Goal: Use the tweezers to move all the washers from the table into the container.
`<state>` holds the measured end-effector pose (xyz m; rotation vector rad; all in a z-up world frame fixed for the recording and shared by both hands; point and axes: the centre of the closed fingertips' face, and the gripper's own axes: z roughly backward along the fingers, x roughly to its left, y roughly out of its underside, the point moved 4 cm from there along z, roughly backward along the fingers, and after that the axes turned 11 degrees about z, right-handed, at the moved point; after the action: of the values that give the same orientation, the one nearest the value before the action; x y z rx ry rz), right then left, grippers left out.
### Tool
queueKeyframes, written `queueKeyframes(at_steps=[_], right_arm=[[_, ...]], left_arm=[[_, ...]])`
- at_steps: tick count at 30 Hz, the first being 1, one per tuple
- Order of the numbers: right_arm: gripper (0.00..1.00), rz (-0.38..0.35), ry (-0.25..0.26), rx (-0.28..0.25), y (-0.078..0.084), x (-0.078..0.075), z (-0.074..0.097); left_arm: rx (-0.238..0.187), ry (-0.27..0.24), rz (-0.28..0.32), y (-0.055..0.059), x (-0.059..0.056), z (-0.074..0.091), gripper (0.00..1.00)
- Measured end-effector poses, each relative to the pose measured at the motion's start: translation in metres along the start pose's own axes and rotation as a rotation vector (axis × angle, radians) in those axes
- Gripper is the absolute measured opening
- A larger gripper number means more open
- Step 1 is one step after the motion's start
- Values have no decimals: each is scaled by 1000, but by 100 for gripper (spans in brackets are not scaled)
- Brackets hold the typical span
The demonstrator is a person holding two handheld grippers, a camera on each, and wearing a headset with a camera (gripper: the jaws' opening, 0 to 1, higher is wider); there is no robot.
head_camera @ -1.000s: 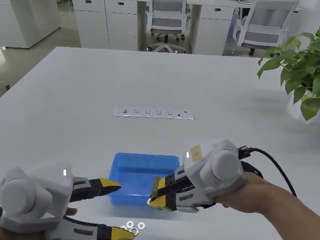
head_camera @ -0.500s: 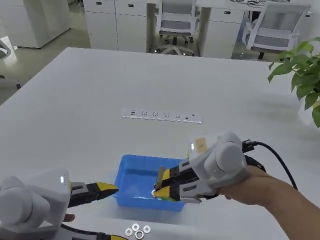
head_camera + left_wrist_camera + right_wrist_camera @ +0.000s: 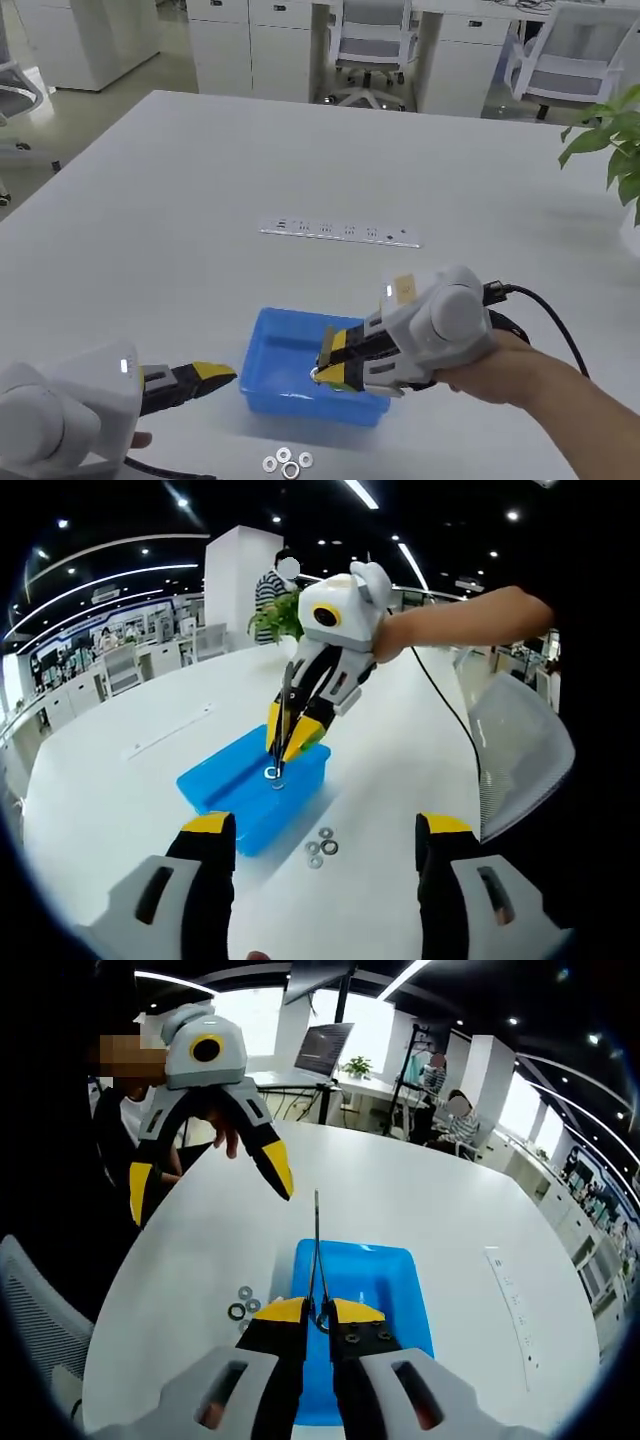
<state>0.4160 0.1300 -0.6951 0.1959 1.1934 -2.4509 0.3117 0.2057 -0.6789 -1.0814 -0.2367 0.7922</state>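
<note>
White tabletop carries one blue rectangular plastic container, with three small metal washers just beside it. Right gripper, jaws narrow, clamps slim metal tweezers over the container, seemingly pinching a fourth washer. Left gripper gapes wide, empty.

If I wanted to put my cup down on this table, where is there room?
Free: the wide bare table beyond the power strip, and the band of table between it and the blue container. Crowded: the near edge, where the left gripper, the right gripper with its tweezers, the container and the washers cluster.
</note>
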Motion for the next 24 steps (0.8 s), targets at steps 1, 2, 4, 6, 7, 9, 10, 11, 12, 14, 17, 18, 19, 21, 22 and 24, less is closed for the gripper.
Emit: queueKeyframes(at_steps=[1, 2, 4, 6, 7, 9, 10, 11, 12, 14, 17, 18, 19, 21, 22, 24], right_arm=[[9, 1, -2, -2, 1, -1, -2], [9, 5, -1, -1, 2, -2, -3], [9, 1, -3, -4, 4, -4, -7], [9, 3, -5, -4, 6, -5, -11], [9, 3, -8, -2, 7, -6, -12], [9, 5, -10, -2, 10, -7, -16], [9, 5, -11, -1, 11, -8, -17], [9, 6, -13, 3, 13, -8, -19], [9, 8, -12, 5, 14, -9, -21], [9, 4, -18, 3, 16, -10, -23], [9, 6, -22, 0, 17, -12, -27], [9, 6, -24, -1, 18, -12, -28], [9, 9, -25, -1, 19, -12, -29], [9, 6, -26, 0, 21, -13, -33], [9, 6, -27, -1, 21, -13, -33], [9, 5, -31, -2, 21, -13, -36]], left_arm=[[-2, -2, 2, 0, 1, 1, 81], [-3, -4, 3, 0, 2, 1, 82], [-3, -10, 2, 0, 3, 2, 82], [0, -12, 6, 1, 4, 3, 82], [-1, -14, 5, 0, 3, 3, 82], [-1, -15, 8, 0, 3, 3, 83], [-2, -17, 7, -1, 3, 3, 83], [-2, -19, 8, -1, 3, 3, 83], [-1, -19, 9, -1, 3, 3, 83], [-2, -21, 11, -1, 4, 4, 83], [0, -23, 11, 1, 8, 7, 82], [1, -24, 12, 1, 9, 7, 82], [1, -24, 12, 2, 10, 7, 82], [3, -26, 11, 2, 13, 9, 82], [3, -27, 10, 2, 14, 9, 82], [2, -29, 10, 0, 15, 9, 82]])
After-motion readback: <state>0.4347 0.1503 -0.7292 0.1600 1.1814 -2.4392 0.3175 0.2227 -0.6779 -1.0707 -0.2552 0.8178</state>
